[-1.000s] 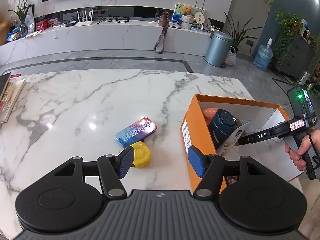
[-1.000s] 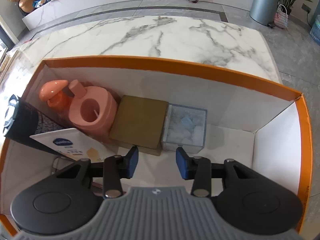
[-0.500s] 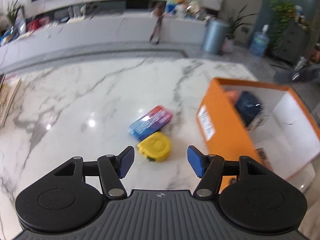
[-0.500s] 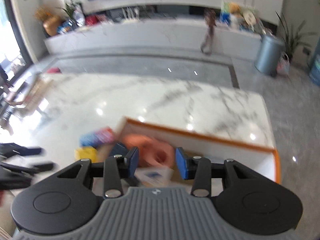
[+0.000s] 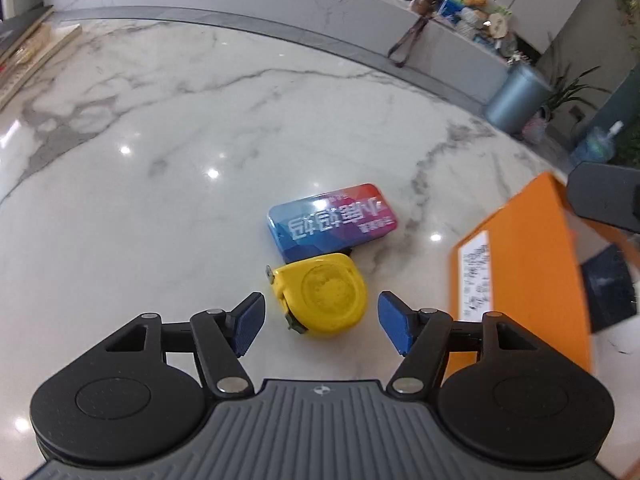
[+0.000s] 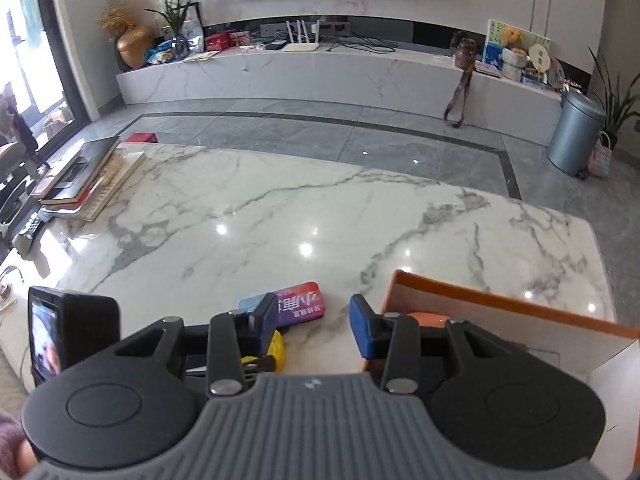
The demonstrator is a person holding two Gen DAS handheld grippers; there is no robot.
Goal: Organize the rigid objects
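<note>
The left gripper point(image 5: 320, 322) hangs just over the yellow tape measure point(image 5: 322, 294), its jaws opening and standing either side of the case without touching it, which reads as lining up for a pick. The tape measure lies flat on the marble table point(image 5: 160, 160), a little left of the orange box point(image 5: 524, 280), and touches the blue-and-red tin point(image 5: 332, 220) on its far side; that tin also lies flat, so both are probably waiting to go into the box. The tin carries large white Chinese characters, upside down from the left wrist view and not clear enough to read. A white label point(image 5: 476, 276) with small print is stuck on the box's outer wall, too blurred to make out. The right gripper point(image 6: 314, 322) sits above the box's left edge with its jaws narrowly apart and closing on nothing, apparently free to clear out of the way.
</note>
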